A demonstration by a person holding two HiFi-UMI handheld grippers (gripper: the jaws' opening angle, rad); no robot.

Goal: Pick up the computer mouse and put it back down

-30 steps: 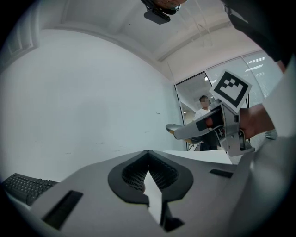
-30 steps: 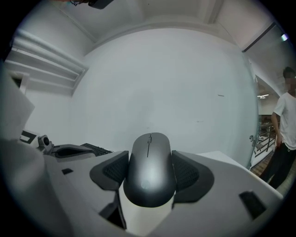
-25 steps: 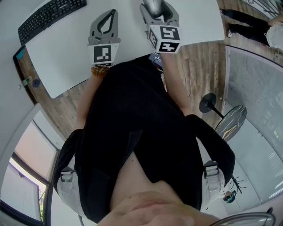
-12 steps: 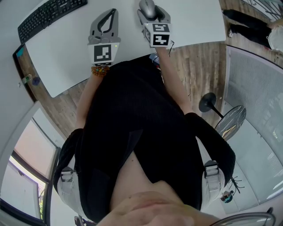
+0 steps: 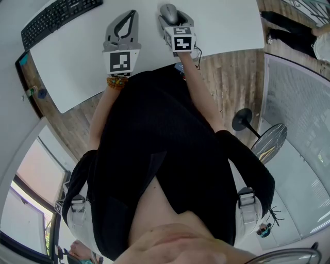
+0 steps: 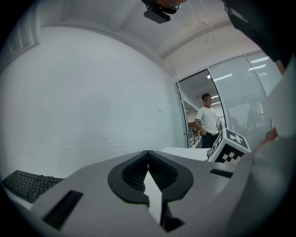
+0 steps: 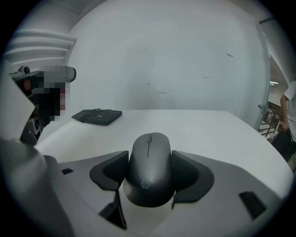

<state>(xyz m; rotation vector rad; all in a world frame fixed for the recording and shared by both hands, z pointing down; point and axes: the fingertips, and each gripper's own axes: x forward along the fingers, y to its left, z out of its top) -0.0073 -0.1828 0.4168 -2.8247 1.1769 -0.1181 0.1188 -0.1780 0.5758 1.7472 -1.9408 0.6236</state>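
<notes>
A dark grey computer mouse sits between the two black pads of my right gripper, which is shut on its sides. In the head view the mouse and the right gripper are low over the near edge of the white table; I cannot tell whether the mouse touches the tabletop. My left gripper rests to the left of it over the table, holding nothing. In the left gripper view the left gripper is shut, its fingertips meeting.
A black keyboard lies at the table's far left, and the keyboard also shows beyond the mouse. A person stands in a doorway at the far right. A black stand base sits on the wooden floor.
My right gripper has carried the mouse down and slightly left, toward the tabletop. The left gripper has stayed still.
</notes>
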